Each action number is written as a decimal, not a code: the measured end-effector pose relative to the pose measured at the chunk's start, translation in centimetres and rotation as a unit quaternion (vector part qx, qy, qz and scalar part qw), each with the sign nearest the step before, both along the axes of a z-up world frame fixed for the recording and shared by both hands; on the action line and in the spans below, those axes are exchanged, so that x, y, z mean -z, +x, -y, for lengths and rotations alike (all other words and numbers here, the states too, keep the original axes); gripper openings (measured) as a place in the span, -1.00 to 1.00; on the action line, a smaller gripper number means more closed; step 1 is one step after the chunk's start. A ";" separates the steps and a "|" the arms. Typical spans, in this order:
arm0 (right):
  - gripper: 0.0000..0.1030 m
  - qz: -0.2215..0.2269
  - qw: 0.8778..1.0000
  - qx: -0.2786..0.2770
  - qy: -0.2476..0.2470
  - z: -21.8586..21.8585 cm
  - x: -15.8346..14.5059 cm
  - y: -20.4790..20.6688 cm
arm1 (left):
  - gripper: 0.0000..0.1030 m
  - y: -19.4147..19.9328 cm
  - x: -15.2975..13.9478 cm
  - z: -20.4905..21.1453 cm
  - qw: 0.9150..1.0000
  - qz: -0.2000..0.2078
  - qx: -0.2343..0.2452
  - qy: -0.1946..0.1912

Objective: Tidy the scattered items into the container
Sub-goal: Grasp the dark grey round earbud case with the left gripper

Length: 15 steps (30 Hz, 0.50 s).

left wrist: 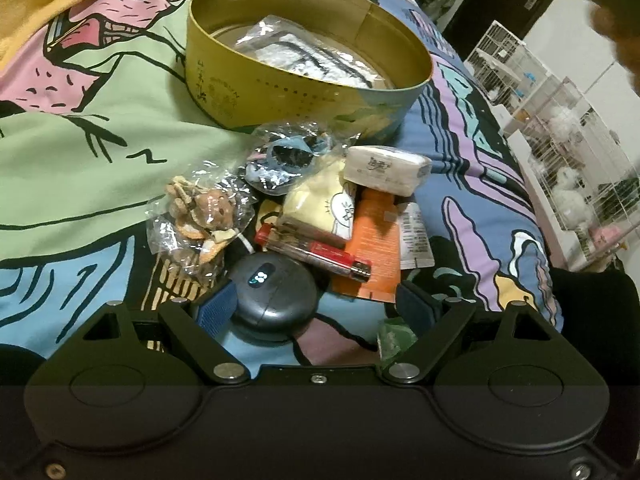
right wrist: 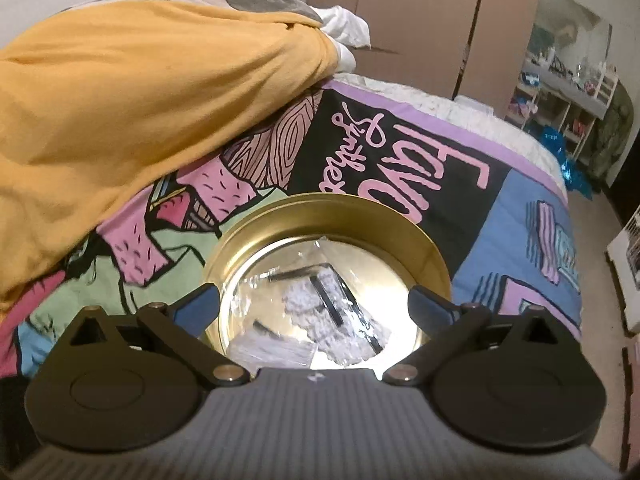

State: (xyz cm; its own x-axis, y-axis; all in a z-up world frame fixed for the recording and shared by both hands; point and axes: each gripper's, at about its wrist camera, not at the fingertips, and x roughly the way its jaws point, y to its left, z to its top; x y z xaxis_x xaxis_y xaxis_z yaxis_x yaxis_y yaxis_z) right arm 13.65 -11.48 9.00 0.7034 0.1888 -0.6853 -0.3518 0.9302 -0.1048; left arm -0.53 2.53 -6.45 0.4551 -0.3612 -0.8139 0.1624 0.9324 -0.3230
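Left gripper (left wrist: 316, 300), jaws open, straddles the dark round case (left wrist: 272, 304) to grasp it; right gripper (right wrist: 314, 304), jaws open and empty, hangs over the round gold tin (right wrist: 432, 256).

The left gripper (left wrist: 316, 304) points forward and down, its two blue-padded fingers (left wrist: 218, 306) spread wide apart and gripping nothing. The right gripper (right wrist: 316, 306) also tilts downward, its jaws likewise wide open and empty, with the blue pads (right wrist: 430, 306) angled outward at either side. Neither the hands nor the arms behind the grippers can be made out.
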 end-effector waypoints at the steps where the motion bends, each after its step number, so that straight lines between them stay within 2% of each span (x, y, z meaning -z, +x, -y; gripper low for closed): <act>1: 1.00 0.002 1.000 -0.003 -0.001 0.3 -0.1 -0.8 | 0.66 0.0 0.0 -0.1 1.000 -0.001 -0.001 0.001; 6: 1.00 -0.004 1.000 0.002 0.015 2.6 -0.2 -4.3 | 0.66 -0.1 0.1 0.0 1.000 -0.001 0.000 0.009; 15: 1.00 -0.042 0.996 0.057 0.061 7.3 1.3 -8.8 | 0.66 0.0 0.4 0.1 1.000 -0.004 -0.002 0.017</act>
